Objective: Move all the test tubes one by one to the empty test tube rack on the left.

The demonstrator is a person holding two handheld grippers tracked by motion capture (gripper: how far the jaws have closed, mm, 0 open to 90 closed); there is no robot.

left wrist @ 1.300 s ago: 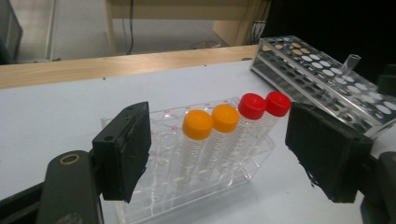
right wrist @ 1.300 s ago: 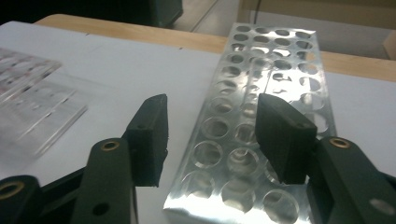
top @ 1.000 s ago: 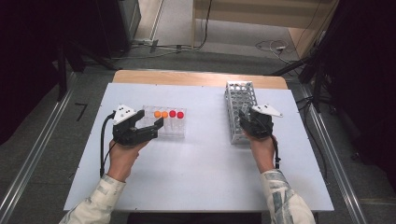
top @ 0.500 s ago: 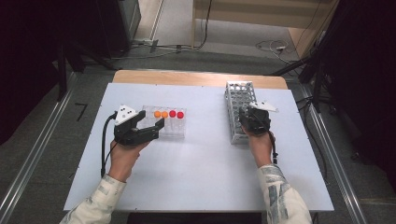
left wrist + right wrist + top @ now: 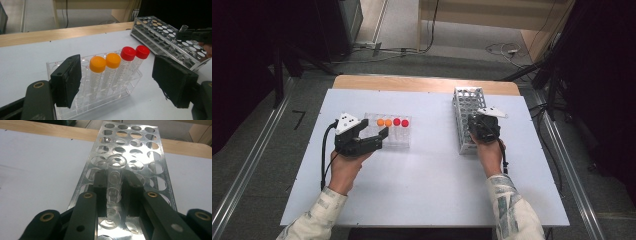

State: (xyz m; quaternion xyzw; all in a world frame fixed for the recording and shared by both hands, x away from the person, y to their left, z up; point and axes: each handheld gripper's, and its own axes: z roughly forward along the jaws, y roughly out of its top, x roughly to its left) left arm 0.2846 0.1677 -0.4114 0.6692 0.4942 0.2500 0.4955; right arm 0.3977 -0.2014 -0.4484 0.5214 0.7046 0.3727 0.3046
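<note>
Right claw [image 5: 113, 192] stands over the near end of the metal rack [image 5: 466, 111], its jaws having just been closing and now clamped on a clear glass tube [image 5: 115, 177]. The tube is upright, open mouth upward, with its lower end inside one of the rack's round holes, in the near rows; the pads press on its sides below the rim. In the high view the right claw [image 5: 482, 131] sits at the near end of that rack on the right half of the white counter [image 5: 427, 185], the person's right hand [image 5: 490, 155] behind it. Left claw [image 5: 117, 82] has its jaws wide apart, nothing gripped between them. It faces a clear plastic rack [image 5: 100, 100] holding four capped tubes upright in a row: two with orange caps [image 5: 105, 62] and two with red caps [image 5: 135, 52], close together. The pads flank this rack without touching it. In the high view the left claw [image 5: 372, 140] lies just beside the near left edge of the plastic rack [image 5: 392, 137], on the left half of the counter. The two racks stand well apart. Seen from the left claw's camera, the held tube [image 5: 183, 27] projects above the metal rack [image 5: 160, 30]
</note>
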